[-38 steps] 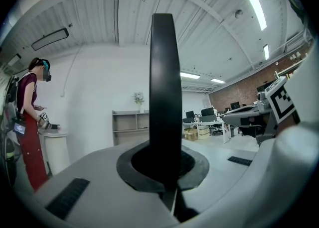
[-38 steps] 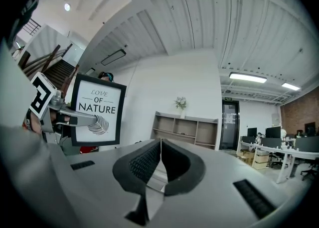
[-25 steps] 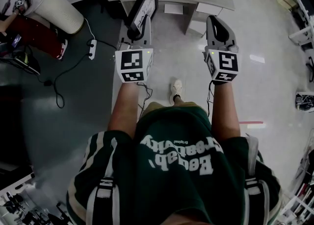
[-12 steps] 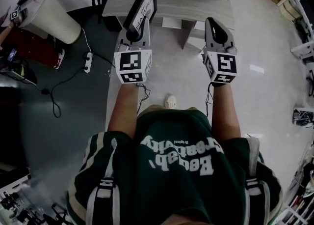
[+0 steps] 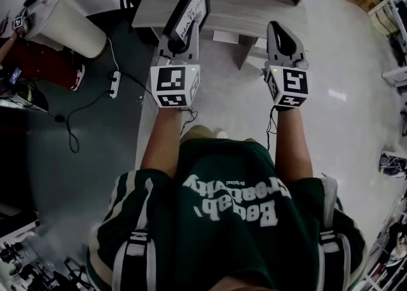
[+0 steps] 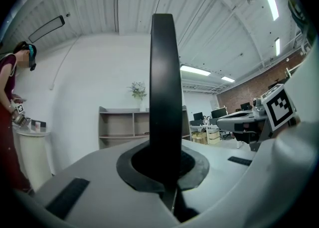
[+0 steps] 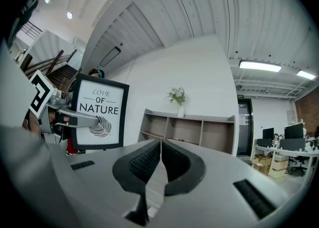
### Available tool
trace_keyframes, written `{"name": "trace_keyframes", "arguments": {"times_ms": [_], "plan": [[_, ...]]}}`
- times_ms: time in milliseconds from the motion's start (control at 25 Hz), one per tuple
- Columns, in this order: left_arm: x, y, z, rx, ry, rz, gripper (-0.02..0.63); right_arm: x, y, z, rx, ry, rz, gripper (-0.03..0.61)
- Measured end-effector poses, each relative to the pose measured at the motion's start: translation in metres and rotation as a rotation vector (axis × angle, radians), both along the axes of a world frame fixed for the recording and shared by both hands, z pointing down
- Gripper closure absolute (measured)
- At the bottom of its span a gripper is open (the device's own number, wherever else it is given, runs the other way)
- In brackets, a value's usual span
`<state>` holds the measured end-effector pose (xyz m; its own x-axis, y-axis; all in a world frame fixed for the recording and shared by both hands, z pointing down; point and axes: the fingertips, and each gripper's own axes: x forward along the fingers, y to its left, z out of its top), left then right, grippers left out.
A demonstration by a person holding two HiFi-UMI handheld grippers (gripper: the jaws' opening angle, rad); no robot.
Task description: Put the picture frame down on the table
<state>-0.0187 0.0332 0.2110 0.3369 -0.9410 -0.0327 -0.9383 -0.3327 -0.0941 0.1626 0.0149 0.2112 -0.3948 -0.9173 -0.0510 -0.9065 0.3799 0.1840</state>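
Observation:
The picture frame [image 5: 191,2] is black with a white print reading "LOVE OF NATURE". My left gripper [image 5: 177,40] is shut on its lower edge and holds it upright over the near edge of the wooden table [image 5: 254,5]. In the left gripper view the frame [image 6: 166,92] stands edge-on between the jaws of the left gripper [image 6: 167,165]. My right gripper [image 5: 280,28] is to the right, level with the left one, and holds nothing. Its pads meet in the right gripper view [image 7: 160,160], where the frame [image 7: 98,115] shows at left.
A wooden shelf unit [image 7: 192,133] with a small plant stands against the white wall behind the table. A white round stand [image 5: 70,18] and a person in red [image 5: 39,43] are at the left. A power strip with cable [image 5: 116,75] lies on the floor.
The person has stepped forward, so the table now lies closer under both grippers. The left gripper still holds the frame; the right stays shut and empty.

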Motion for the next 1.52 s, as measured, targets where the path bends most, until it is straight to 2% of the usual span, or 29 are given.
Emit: {"name": "trace_keyframes", "arguments": {"times_ms": [360,520,760,1160,1320,1520], "plan": [[-0.013,-0.053,0.012,-0.02,-0.036,-0.023,0.588,-0.013,-0.06,0.01,-0.017,-0.014,-0.02,0.543],[-0.026,-0.094,0.024,-0.033,-0.044,-0.016,0.586,-0.026,-0.101,0.018,-0.029,-0.02,-0.014,0.543],[-0.046,-0.18,0.037,-0.041,-0.058,0.036,0.588,-0.052,-0.18,0.03,-0.047,-0.022,0.01,0.543],[-0.08,-0.339,0.032,-0.072,-0.065,0.153,0.588,-0.098,-0.323,0.019,-0.081,-0.02,0.087,0.543],[-0.088,-0.381,0.039,-0.074,-0.094,0.185,0.588,-0.108,-0.361,0.023,-0.087,-0.023,0.108,0.543],[-0.086,-0.406,0.057,-0.076,-0.09,0.227,0.588,-0.107,-0.382,0.04,-0.082,-0.026,0.137,0.543]]}}
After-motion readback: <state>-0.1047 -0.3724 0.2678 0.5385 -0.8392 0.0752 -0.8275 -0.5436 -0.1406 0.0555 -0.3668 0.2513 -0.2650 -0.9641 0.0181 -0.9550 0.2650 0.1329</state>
